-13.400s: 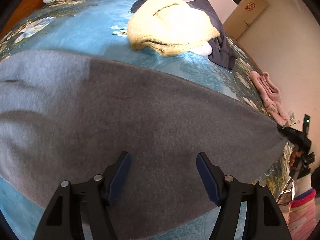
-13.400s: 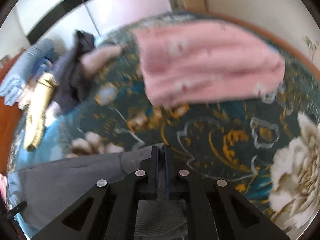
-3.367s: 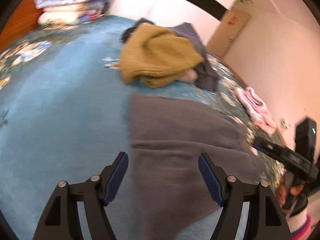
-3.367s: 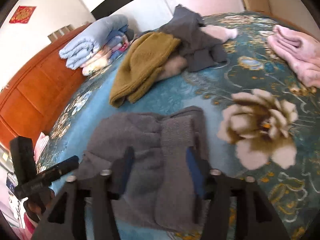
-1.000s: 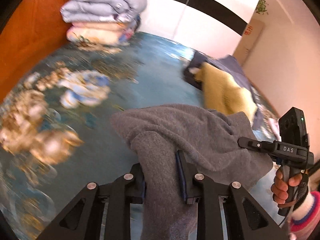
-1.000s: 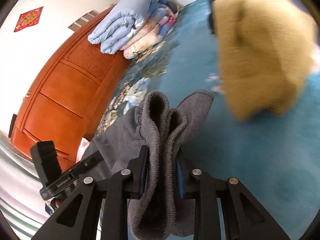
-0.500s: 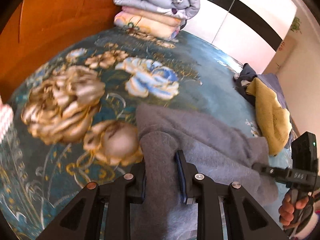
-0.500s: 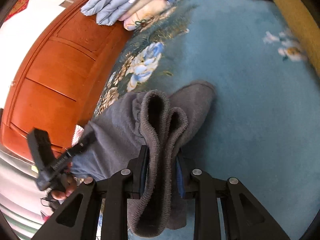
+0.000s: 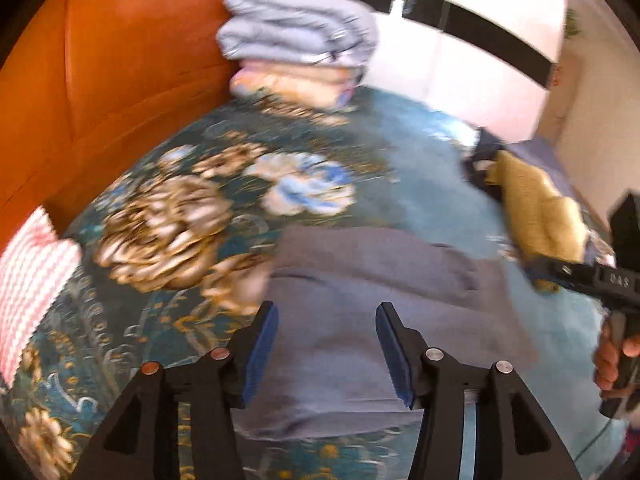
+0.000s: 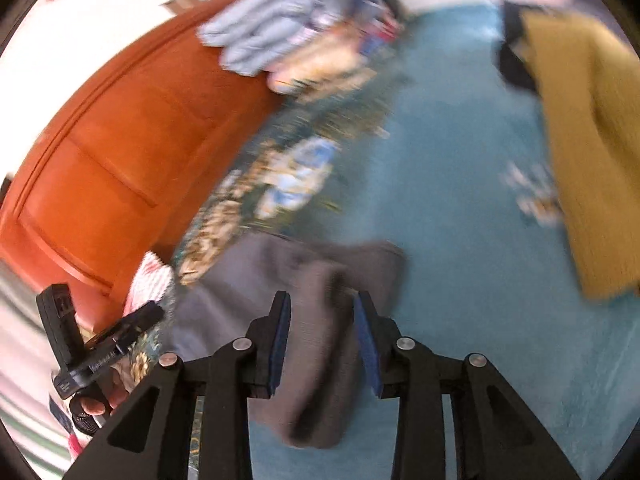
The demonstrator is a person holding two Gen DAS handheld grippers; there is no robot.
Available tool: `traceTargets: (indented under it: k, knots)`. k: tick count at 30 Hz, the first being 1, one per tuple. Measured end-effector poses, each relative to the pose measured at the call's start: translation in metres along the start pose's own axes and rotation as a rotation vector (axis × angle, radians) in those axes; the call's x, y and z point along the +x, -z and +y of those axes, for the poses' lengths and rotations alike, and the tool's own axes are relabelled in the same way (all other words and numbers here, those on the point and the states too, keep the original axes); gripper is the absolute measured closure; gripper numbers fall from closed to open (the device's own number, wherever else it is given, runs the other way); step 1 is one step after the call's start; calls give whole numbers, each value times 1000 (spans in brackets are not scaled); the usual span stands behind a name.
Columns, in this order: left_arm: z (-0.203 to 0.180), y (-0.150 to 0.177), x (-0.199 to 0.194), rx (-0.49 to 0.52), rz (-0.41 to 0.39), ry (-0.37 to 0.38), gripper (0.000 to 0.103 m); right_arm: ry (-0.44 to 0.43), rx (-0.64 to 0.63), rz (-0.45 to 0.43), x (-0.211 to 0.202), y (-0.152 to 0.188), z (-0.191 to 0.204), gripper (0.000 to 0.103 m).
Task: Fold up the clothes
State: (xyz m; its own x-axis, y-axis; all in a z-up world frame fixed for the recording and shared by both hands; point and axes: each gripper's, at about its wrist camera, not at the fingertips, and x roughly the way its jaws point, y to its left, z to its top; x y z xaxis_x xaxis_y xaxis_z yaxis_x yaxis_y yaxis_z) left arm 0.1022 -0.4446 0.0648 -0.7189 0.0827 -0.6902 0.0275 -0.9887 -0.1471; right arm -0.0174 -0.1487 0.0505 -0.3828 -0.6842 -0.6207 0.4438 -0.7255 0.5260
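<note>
- Spread beneath both grippers: teal bed cover with large gold, cream and blue flower print (image 9: 420,168), blurred in both views.
- Rising beyond the cover, up and to the left of each gripper: orange-brown panelled wooden headboard (image 9: 100,80).
- Lying flat on the cover directly under and ahead of the left gripper (image 9: 326,344): folded grey knit garment (image 9: 360,280), near edge reaching back below the fingertips, far edge just past them.
- In the right wrist view, same garment seen as a bunched grey fold running forward between the fingers of the right gripper (image 10: 322,330) and down past them.
- Far ahead against the headboard: stack of folded bedding, pale blue quilt on top, peach and cream layers below (image 9: 296,44).
- To the right of both grippers, well apart from the grey garment: mustard-yellow knit sweater (image 10: 584,152) resting on a dark garment (image 10: 512,64).
- At the far left, low beside the headboard: pink-and-white striped cloth (image 9: 28,280).
- Left gripper: jaws just opened, now standing about halfway apart, blue pads clear of the grey knit below, nothing gripped.
- Right gripper: jaws just eased open to a narrower gap, grey fold between the blue pads but no longer pinched, small gaps showing on either side.
- Right gripper also visible at the right edge of the left view, black body held in a hand (image 9: 616,356).
</note>
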Motion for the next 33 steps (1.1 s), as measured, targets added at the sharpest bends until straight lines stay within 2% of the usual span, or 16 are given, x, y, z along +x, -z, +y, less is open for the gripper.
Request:
traceTargets:
  k: [2,5,7,10,12,17,19,23,25,27,30,33]
  knots:
    - [-5,6,6,10,4,-2,45,-25,-76,13,7,2,22,64]
    - [2,16,30,-37,78,-7,45,-4,-122,62,26,8,31,63]
    - [8,24,42,-61,113,-14,46,46,-105,94,40,13,21,63]
    - [15,35,55,-93,146,-9,45,61,-20,144,61,20,3,63]
    - [17,38,59,-108,146,-7,45,62,12,151,69,22,0,62]
    - [18,42,56,-147,127,2,45,89,-56,165,65,27,7,62]
    - [17,40,50,-154,113,-5,45,68,-67,135,52,27,10,62]
    - [-1,35,18,-116,53,-60,45,31,-123,76,20,35,27,62]
    - [-12,40,3,-114,37,-108,45,25,-161,69,6,46,35,62]
    - [-21,50,-9,-132,25,-125,42,22,-195,68,-7,60,40,61]
    - [-36,71,-16,-155,22,-147,41,40,-211,99,-12,83,38,59]
    - [-55,93,-8,-138,37,-243,40,60,-193,141,-3,104,29,59]
